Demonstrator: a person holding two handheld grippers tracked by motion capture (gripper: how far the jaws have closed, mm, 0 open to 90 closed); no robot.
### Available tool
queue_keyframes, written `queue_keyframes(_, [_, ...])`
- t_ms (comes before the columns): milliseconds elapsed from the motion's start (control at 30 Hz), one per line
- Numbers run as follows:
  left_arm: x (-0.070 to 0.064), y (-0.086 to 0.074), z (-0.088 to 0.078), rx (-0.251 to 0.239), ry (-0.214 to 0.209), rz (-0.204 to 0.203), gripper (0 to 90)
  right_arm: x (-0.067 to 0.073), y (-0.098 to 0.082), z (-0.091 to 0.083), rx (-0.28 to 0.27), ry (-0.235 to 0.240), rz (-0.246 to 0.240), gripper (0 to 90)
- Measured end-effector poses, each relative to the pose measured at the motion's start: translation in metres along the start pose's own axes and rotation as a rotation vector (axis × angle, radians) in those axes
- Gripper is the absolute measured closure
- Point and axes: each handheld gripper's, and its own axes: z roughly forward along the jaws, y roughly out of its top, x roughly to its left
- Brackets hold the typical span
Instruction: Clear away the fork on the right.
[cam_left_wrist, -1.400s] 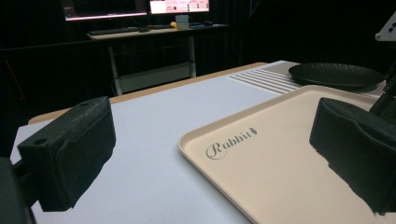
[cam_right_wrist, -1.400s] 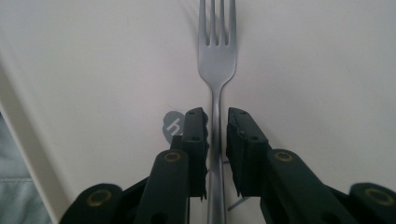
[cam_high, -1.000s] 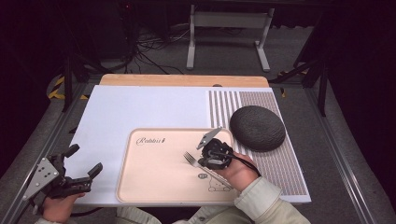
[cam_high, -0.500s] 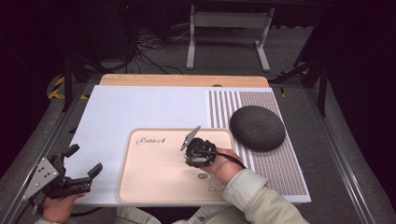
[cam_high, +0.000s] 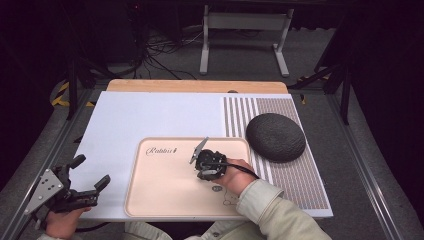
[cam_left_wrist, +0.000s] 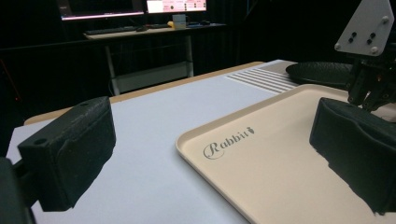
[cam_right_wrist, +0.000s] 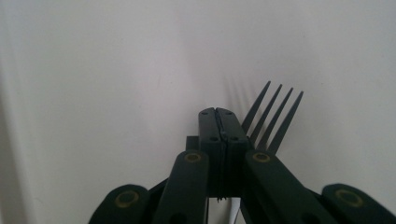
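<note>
Since the earlier frame, the right tool (cam_high: 207, 165) has moved left over the beige tray (cam_high: 150, 200), its jaws clamped on a fork (cam_right_wrist: 273, 119). So the fork is picked up but not yet laid down. Near the surface's front left corner, the left tool (cam_high: 90, 172) hangs open and empty.

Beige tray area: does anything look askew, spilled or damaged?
Nothing spilled or damaged. The beige plastic tray sits square on the white mat. The right gripper is shut on a dark metal fork, whose tines jut aslant past its closed jaws rather than straight ahead.
</note>
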Motion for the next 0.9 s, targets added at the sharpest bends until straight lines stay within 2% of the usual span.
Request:
queue_keyframes(300, [0.0,0.0,0.001,0.002,-0.004,-0.001,1.1,-0.003,-0.001,0.002,0.016,-0.021,-0.012,90.0])
queue_keyframes(433, [0.0,0.0,0.001,0.002,-0.004,-0.002,1.1,-0.008,-0.003,0.001,0.023,-0.045,-0.01,90.0])
queue_keyframes(667, [0.0,0.0,0.001,0.003,-0.005,-0.002,1.1,-0.019,-0.01,-0.002,0.022,-0.067,0.053,90.0])
queue_keyframes(800, [0.0,0.0,0.001,0.003,-0.005,-0.001,1.1,-0.023,-0.013,-0.004,0.029,-0.085,0.064,90.0])
queue_keyframes(867, [0.0,0.0,0.001,0.004,-0.006,0.0,1.1,-0.025,-0.016,-0.005,0.028,-0.094,0.084,90.0])
queue_keyframes(900, [0.0,0.0,0.001,0.003,-0.006,-0.001,1.1,-0.028,-0.017,-0.005,0.029,-0.098,0.076,90.0])
